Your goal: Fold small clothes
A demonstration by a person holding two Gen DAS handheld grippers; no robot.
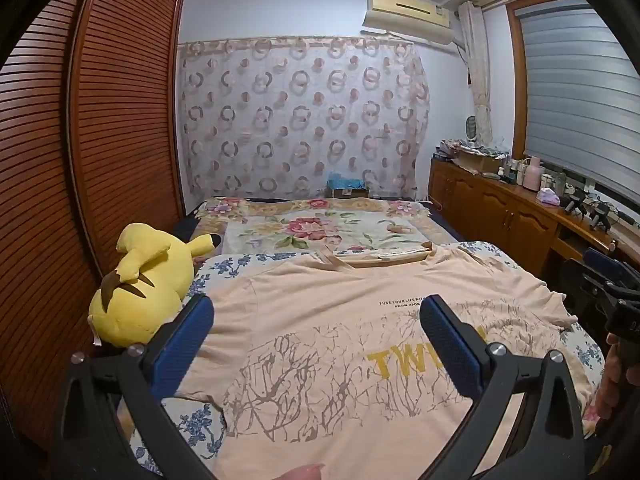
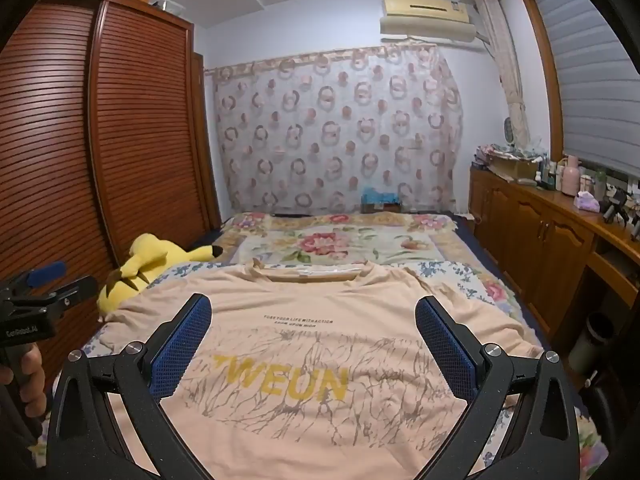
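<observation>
A peach T-shirt (image 2: 320,328) printed "TWEUN" is spread flat on the bed (image 2: 472,276) across the lower centre of the frame, framed by the wide-open right gripper (image 2: 313,322), while a yellow plush toy (image 2: 148,264) is seen at middle left.

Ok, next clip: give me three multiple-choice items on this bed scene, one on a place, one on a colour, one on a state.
1. Where does the plush toy lie?
A. on the cabinet
B. on the bed beside the wardrobe
C. on the shirt

2. What colour are the big letters on the shirt?
A. yellow
B. red
C. blue

3. How does the shirt lie?
A. folded in half
B. rolled up
C. spread flat, print up

Answers: 1 B, it lies at the bed's edge next to the wardrobe. 2 A, the letters are yellow. 3 C, collar, print and both shoulders show unfolded.
</observation>
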